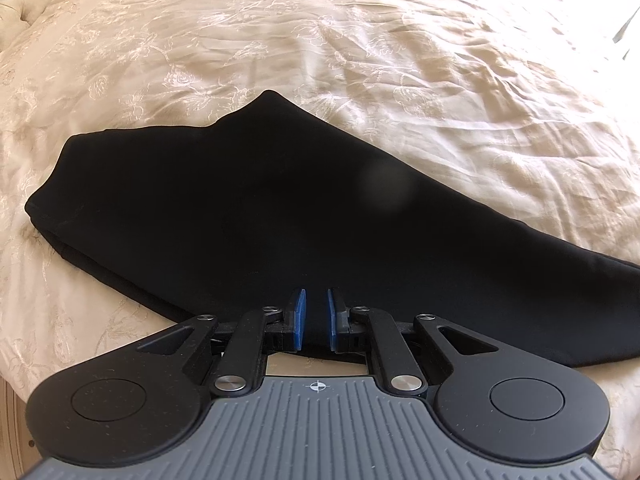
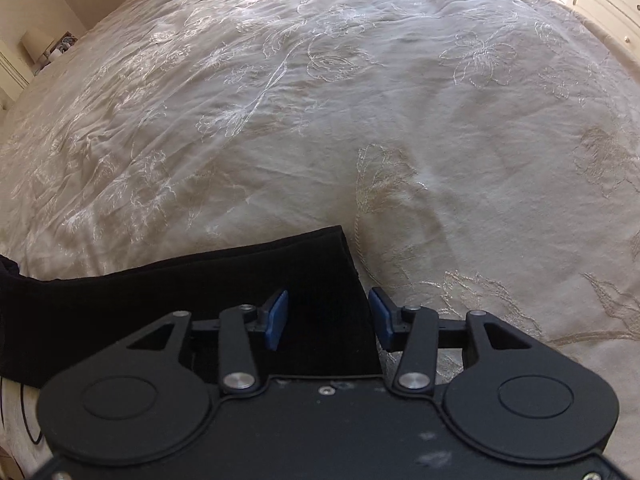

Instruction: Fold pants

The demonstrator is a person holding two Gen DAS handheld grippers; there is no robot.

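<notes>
The black fabric pants [image 1: 256,216] lie flat, legs stacked, on the cream embroidered bedspread [image 1: 360,60]. The left gripper [image 1: 316,314], narrowly parted, straddles their near edge; the right gripper [image 2: 328,316] is spread wide over the hem end. Likely next — pinch both, fold across.

Black pants [image 1: 248,216] lie flat on the bed, doubled lengthwise; one end squared off

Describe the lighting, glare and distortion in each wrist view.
Left wrist: sunlight overexposes the bedspread at upper right; a faint hazy flare spot sits on the black pants, whose folds vanish in darkness. Right wrist: dimmer, shaded, embroidery readable. Both views: fisheye bulges the bed.
</notes>
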